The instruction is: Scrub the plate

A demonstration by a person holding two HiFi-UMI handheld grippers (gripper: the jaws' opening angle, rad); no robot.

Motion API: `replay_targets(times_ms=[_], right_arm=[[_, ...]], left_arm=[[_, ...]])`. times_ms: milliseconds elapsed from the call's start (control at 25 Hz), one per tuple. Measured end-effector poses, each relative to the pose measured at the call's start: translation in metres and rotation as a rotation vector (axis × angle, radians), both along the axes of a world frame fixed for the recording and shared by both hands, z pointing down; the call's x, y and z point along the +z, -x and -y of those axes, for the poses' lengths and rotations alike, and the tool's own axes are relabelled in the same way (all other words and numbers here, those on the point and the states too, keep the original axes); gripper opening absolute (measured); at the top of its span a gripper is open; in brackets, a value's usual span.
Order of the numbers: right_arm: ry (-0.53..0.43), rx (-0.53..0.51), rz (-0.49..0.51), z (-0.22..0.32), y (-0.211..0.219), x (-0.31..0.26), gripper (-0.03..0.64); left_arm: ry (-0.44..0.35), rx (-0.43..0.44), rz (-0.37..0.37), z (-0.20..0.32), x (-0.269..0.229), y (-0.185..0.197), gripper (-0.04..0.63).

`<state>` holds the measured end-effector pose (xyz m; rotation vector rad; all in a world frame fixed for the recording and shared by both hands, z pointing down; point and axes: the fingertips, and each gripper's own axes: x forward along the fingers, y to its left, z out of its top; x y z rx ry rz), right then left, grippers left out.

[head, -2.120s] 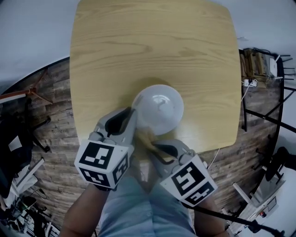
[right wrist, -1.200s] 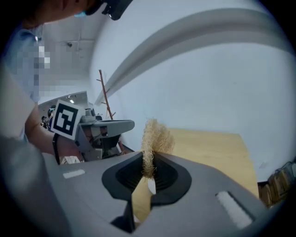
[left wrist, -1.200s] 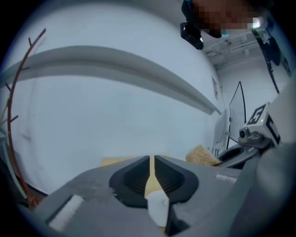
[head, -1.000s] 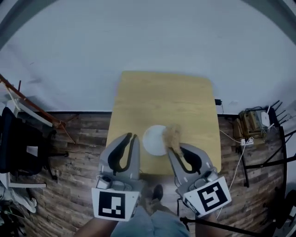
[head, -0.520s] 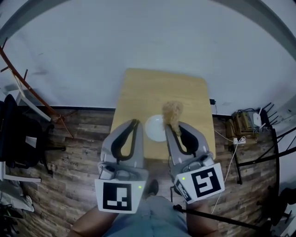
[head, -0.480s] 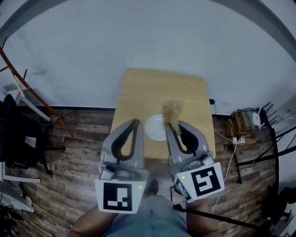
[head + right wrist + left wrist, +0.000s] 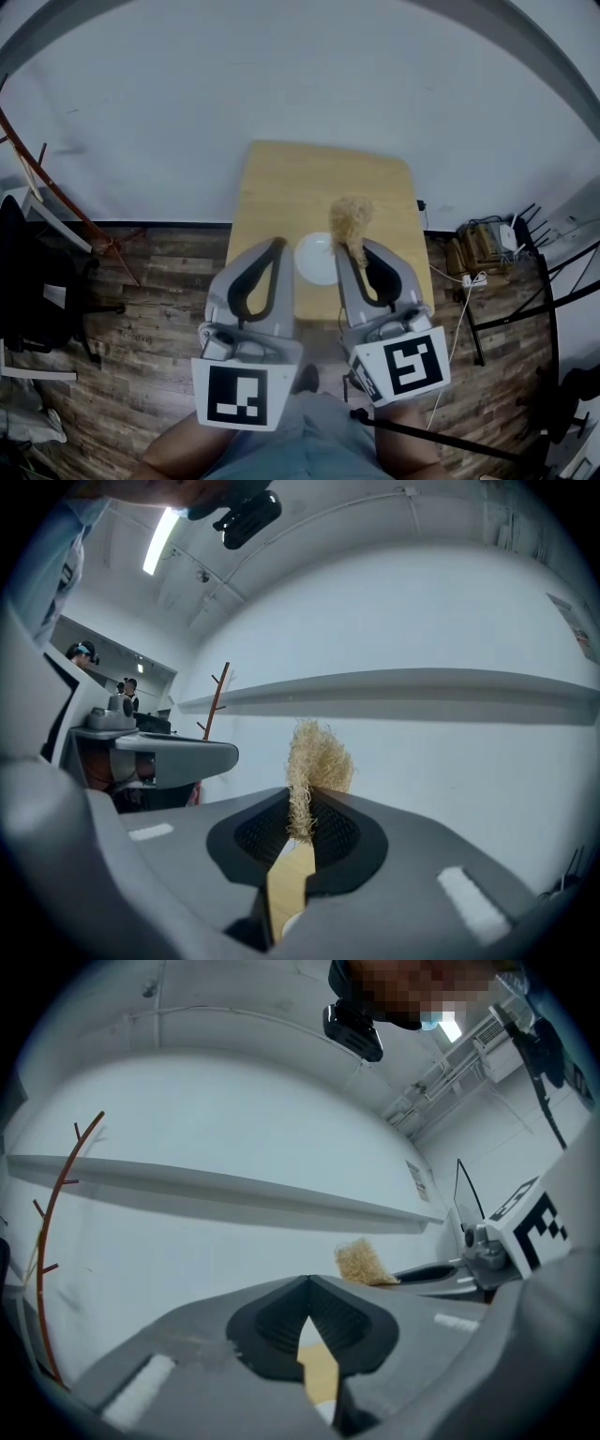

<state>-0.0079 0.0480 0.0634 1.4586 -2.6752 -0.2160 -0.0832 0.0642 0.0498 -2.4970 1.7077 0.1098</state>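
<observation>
Right gripper (image 7: pixel 302 803) jaws clamp a tan fibrous scrubber (image 7: pixel 319 752). Left gripper (image 7: pixel 307 1281) jaws are closed, empty. A white round plate (image 7: pixel 317 259) lies towards the wooden table's (image 7: pixel 281 187) near edge.

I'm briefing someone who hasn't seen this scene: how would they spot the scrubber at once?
Find the light wooden table, with a round white plate near its front edge. In the head view, just right of the plate, the right gripper pinches the scrubber in its tips. It is the only frizzy, straw-coloured tuft; everything nearby is smooth.
</observation>
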Motion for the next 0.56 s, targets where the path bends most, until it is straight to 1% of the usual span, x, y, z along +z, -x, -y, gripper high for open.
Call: replay_targets(times_ms=[120,280,560], right_arm=[[-0.008,0.006,-0.002,0.003,0.001,-0.002,0.040],[-0.014,0.017,-0.003,0.010,-0.001,-0.005,0.040],[-0.020,0.013,-0.009,0.014,-0.003,-0.008,0.040]], left_arm=[[-0.004,0.008,-0.010,0.005,-0.002,0.000,0.021],[-0.001,0.023,-0.005,0.011,-0.002,-0.002,0.021],[-0.002,0.027,-0.011,0.018,-0.005,-0.006,0.021]])
